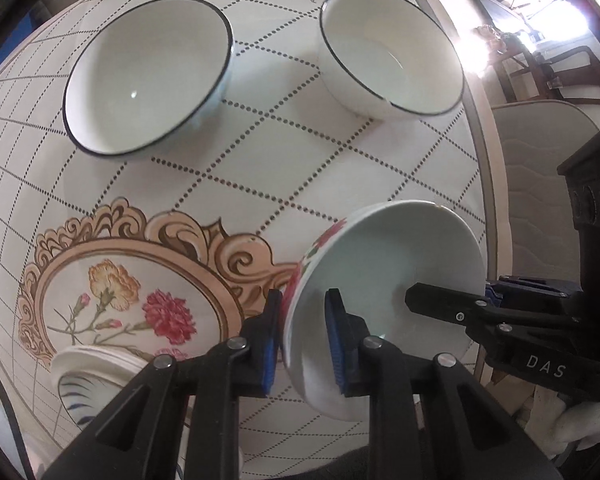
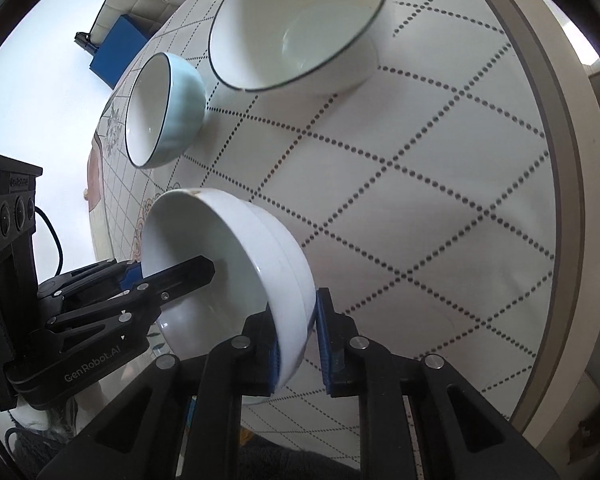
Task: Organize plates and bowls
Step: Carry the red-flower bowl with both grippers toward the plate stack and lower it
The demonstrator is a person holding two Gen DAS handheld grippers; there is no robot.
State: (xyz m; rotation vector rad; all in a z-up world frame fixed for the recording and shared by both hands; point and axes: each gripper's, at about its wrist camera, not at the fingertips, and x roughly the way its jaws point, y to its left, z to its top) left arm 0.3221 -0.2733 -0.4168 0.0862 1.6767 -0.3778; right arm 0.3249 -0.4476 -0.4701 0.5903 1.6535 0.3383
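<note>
A white bowl with red flowers on its outside (image 1: 396,264) is held tilted above the round table (image 1: 284,168). My left gripper (image 1: 304,344) is shut on its near rim. My right gripper (image 2: 300,344) is shut on the opposite rim of the same bowl (image 2: 236,264). In each wrist view the other gripper shows reaching into the bowl. A large dark-rimmed white bowl (image 1: 148,76) stands far left on the table and a smaller pale-blue bowl (image 1: 392,52) far right. Both also show in the right wrist view, the large one (image 2: 300,24) and the blue one (image 2: 164,108).
A stack of white plates with a blue pattern (image 1: 96,376) lies at the near left of the table. The tabletop has a floral medallion (image 1: 132,304). The table edge (image 2: 572,184) runs along the right. A chair (image 1: 556,72) stands beyond the table.
</note>
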